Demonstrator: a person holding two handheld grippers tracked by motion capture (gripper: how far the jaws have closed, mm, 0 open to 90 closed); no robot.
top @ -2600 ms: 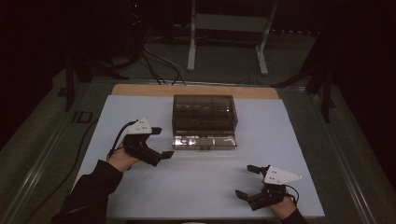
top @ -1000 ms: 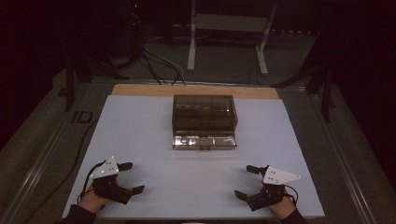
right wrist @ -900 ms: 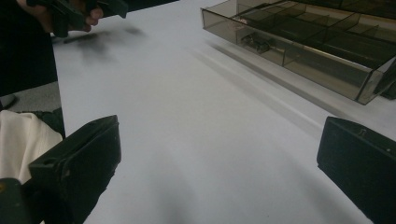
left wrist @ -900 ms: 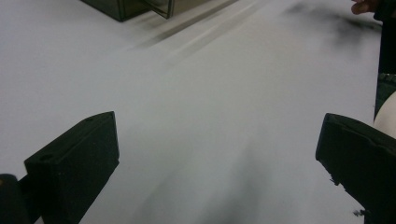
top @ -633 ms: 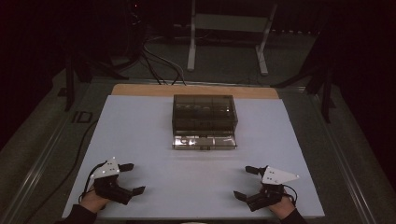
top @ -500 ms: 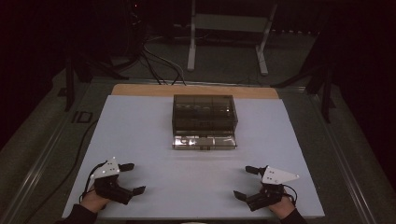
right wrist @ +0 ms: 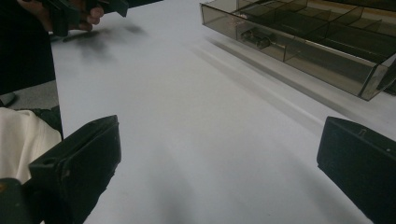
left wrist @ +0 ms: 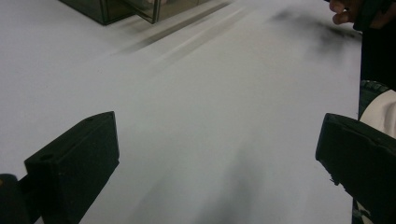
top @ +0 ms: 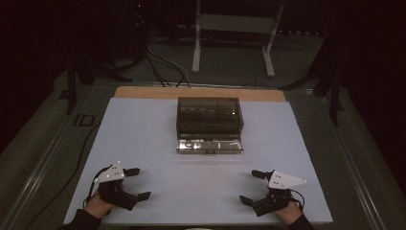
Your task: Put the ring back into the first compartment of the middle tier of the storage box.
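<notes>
A smoky transparent drawer cabinet (top: pixel 209 120) stands at the middle of the white table (top: pixel 143 129), with its bottom drawer (top: pixel 209 145) pulled out toward me. That drawer (right wrist: pixel 299 39) has several compartments, and small dark parts lie in one of them. My left gripper (top: pixel 137 183) rests open near the table's front left, nothing between its jaws. My right gripper (top: pixel 251 187) rests open near the front right, also with nothing in it. Both are well short of the cabinet.
A wooden strip (top: pixel 201 92) runs along the table's far edge. Behind it, cables (top: pixel 158 52) and a white metal stand (top: pixel 234 38) sit on the dark floor. A cable (top: pixel 81 158) trails off the table's left side.
My left gripper has drawn back from beside the cabinet's left front to the table's front left corner. The right gripper has stayed put.
</notes>
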